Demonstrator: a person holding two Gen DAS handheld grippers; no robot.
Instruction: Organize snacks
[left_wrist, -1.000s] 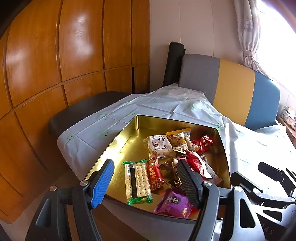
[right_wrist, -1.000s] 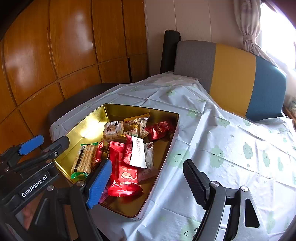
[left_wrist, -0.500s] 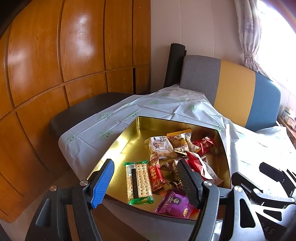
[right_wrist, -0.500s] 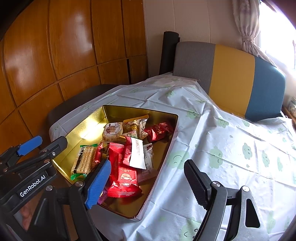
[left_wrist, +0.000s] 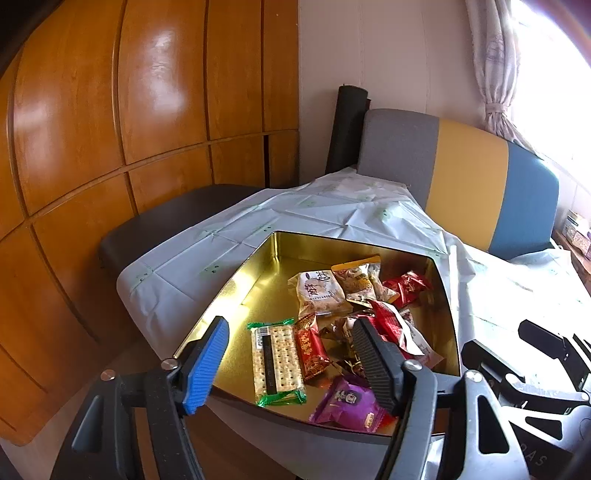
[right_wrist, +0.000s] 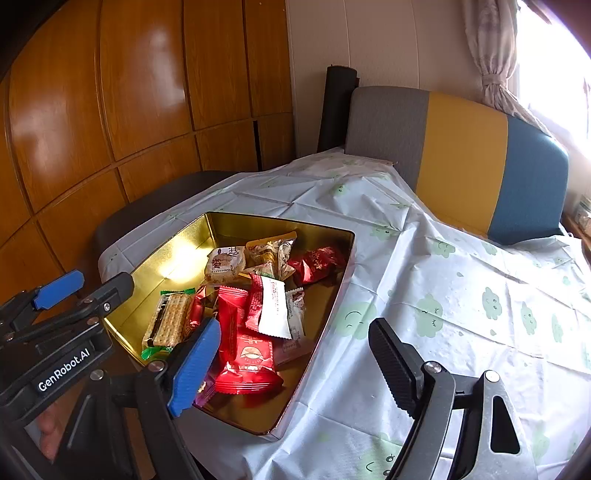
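An open gold tin (left_wrist: 258, 266) (right_wrist: 177, 254) sits on the clothed table with several wrapped snacks in it. Among them are a green-edged cracker packet (left_wrist: 275, 363) (right_wrist: 168, 319), a purple packet (left_wrist: 349, 402), red packets (right_wrist: 247, 354) and a white pastry pack (left_wrist: 319, 291). My left gripper (left_wrist: 291, 332) hovers at the tin's near edge above the crackers. Its jaws are closing, and nothing is pressed between the pads. My right gripper (right_wrist: 295, 328) stands open over the tin's right rim, holding nothing. In the right wrist view the left gripper (right_wrist: 86, 290) shows at the left.
A pale tablecloth (right_wrist: 461, 295) with green cloud prints covers the table to the right of the tin. A grey, yellow and blue chair back (right_wrist: 461, 155) stands behind it, and a dark seat (left_wrist: 177, 218) at the left. Wooden panelling (left_wrist: 110, 129) fills the left.
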